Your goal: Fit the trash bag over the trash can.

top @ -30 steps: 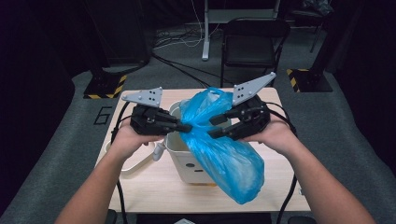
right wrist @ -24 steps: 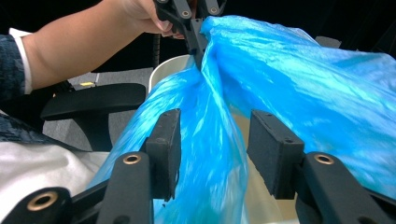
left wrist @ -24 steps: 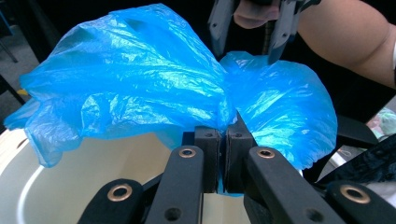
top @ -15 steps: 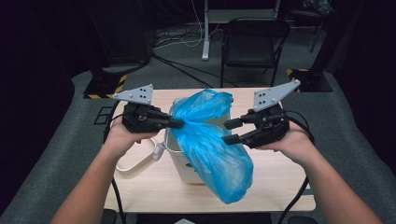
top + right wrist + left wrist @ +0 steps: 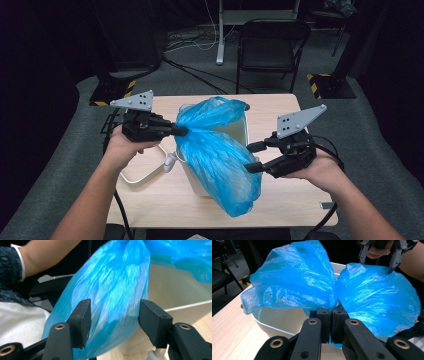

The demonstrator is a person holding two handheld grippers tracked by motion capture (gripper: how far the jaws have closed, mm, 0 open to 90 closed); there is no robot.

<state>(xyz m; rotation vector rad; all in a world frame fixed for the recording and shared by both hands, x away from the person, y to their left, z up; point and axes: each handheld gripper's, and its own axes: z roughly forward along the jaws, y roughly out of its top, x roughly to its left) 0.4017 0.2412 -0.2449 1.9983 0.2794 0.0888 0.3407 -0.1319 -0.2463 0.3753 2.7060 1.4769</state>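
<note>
On the table (image 5: 280, 200) stands a white bin (image 5: 235, 131), and a blue bag (image 5: 220, 165) hangs half in, half out of it — one lobe puffed over the rim, the other sagging down the near side. At its gathered neck the left gripper (image 5: 181, 131) is clamped tight on the plastic. Off to the side, the right gripper (image 5: 252, 156) has just been opening; its jaws stand apart with the bag's belly between them, pads not pressing (a loose straddle). A white lid (image 5: 142, 172) lies beside the bin under the left hand. Beyond the table stands a black chair (image 5: 272, 47), with cables (image 5: 190, 45) across the floor.
</note>
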